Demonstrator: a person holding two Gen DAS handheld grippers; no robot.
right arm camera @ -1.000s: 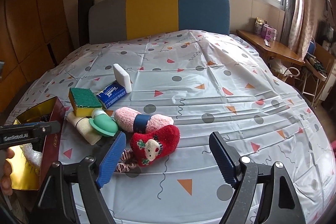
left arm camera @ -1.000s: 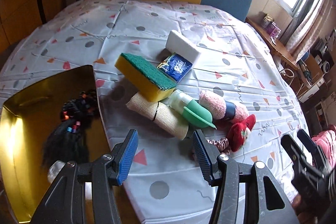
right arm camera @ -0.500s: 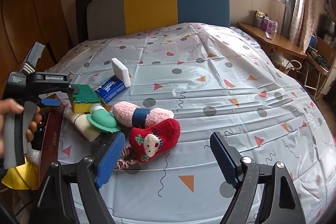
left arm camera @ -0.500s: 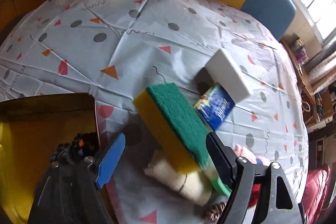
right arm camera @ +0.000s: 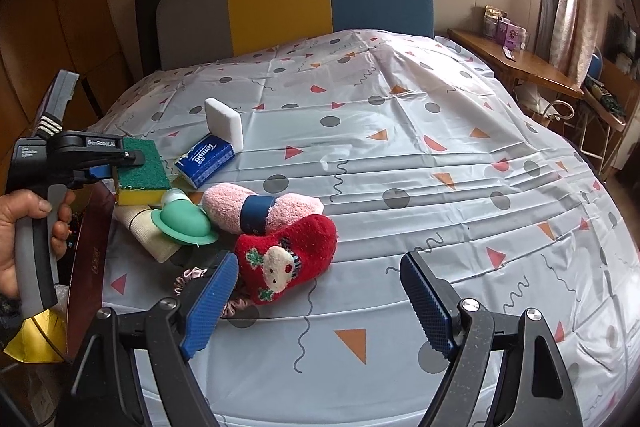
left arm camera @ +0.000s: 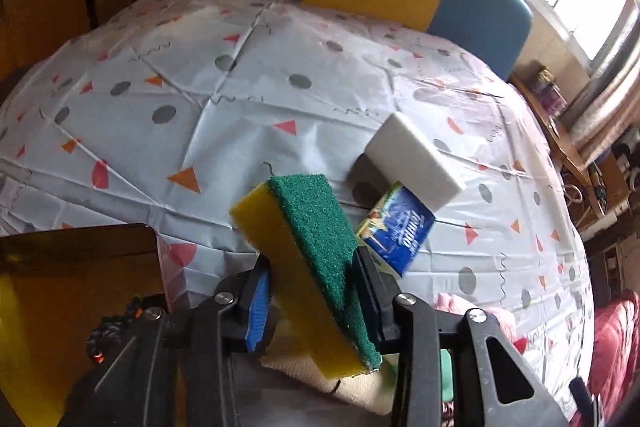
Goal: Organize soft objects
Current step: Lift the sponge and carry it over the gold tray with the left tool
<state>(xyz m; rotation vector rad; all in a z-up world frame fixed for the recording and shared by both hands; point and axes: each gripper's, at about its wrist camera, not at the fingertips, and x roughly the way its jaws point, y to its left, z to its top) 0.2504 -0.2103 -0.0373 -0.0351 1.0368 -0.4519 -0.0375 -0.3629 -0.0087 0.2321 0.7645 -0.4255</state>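
A yellow sponge with a green scrub face (left arm camera: 308,227) lies between the blue pads of my left gripper (left arm camera: 312,279), whose jaws are closing and press on both its sides. The right wrist view shows the same left gripper (right arm camera: 120,165) on the sponge (right arm camera: 144,167), held by a hand. Beside it lie a white foam block (right arm camera: 224,121), a blue tissue pack (right arm camera: 206,159), a beige cloth roll (right arm camera: 140,231), a green cap-shaped item (right arm camera: 184,223), a pink sock (right arm camera: 260,211), a red sock (right arm camera: 288,255) and a pink scrunchie (right arm camera: 192,275). My right gripper (right arm camera: 316,303) hangs open just in front of the red sock, holding nothing.
A gold-lined box (left arm camera: 60,287) sits at the bed's left edge with a dark beaded hair piece (left arm camera: 116,323) inside. The patterned sheet (right arm camera: 400,155) covers the bed up to a grey, yellow and blue headboard (right arm camera: 304,3). A wooden side table (right arm camera: 516,63) stands at the right.
My left gripper moved forward from over the box edge to the sponge, opened wide around it, then closed onto it. The right gripper stayed where it was, open.
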